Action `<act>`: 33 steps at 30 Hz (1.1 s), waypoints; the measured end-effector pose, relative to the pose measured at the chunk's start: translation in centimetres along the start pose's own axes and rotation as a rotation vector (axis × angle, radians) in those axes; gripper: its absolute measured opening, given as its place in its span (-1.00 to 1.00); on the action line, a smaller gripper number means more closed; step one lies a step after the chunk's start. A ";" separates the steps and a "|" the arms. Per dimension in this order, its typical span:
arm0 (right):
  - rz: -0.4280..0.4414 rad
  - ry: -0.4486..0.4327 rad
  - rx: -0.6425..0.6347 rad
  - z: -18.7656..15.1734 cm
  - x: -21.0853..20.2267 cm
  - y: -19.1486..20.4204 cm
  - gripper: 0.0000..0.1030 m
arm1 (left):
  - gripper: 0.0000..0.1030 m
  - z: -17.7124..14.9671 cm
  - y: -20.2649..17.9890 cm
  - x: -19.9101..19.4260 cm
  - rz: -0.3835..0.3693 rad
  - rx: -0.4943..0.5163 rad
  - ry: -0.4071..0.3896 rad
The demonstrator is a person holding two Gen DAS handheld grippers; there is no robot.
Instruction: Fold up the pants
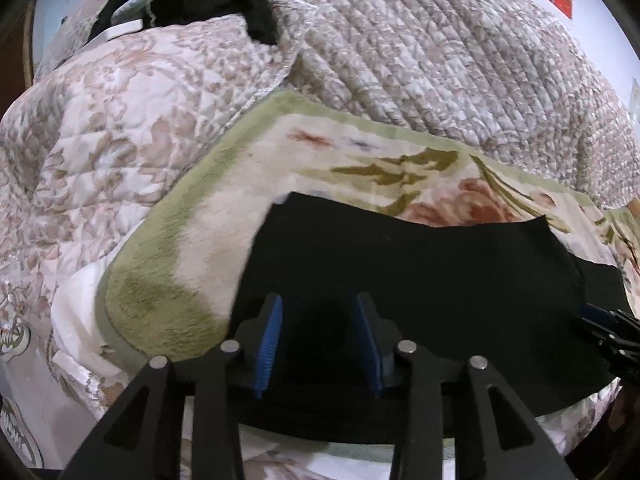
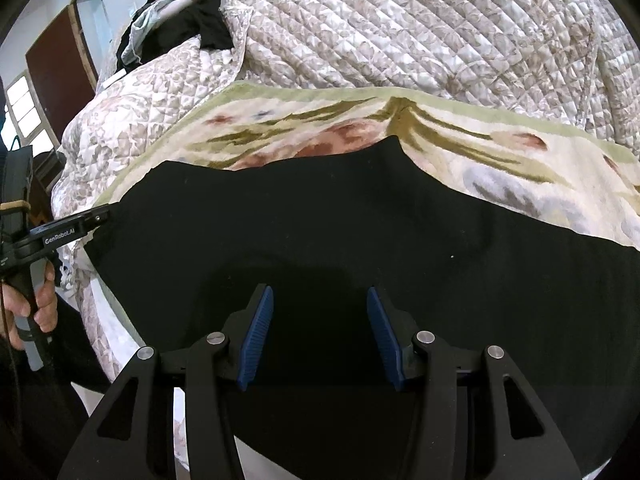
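The black pants (image 1: 400, 256) lie flat on a floral blanket (image 1: 224, 184) on the bed. Left gripper (image 1: 318, 340), partly open and empty, should pinch the near edge; right gripper (image 2: 320, 332), likewise part open and empty, should match before both lift together

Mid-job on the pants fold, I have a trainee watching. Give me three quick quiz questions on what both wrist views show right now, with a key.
1. True or false: the black pants lie spread on a plain white sheet.
2. What lies bunched behind the floral blanket? A) a quilted cover B) a cardboard box C) a striped towel
3. Fill in: in the right wrist view, the left gripper reaches the pants at their ____ edge.

Key
1. False: they lie on the floral blanket.
2. A, the quilted cover.
3. Left. The right gripper hangs over the pants with its jaws apart.
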State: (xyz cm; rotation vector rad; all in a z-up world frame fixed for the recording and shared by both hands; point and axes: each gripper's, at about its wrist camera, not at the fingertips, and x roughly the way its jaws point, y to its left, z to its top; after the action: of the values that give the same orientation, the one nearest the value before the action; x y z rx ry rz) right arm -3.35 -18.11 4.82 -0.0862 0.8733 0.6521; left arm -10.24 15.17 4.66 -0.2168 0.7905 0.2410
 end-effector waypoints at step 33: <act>0.052 0.018 -0.026 0.1 1.0 1.1 -0.04 | -0.32 -1.7 4.1 0.8 -0.185 -0.240 0.034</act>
State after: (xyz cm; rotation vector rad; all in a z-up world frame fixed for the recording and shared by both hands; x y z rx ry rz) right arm -3.42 -16.74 4.37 -0.0926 0.8865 0.7123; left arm -12.06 18.68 2.46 -0.5194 0.7696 0.1573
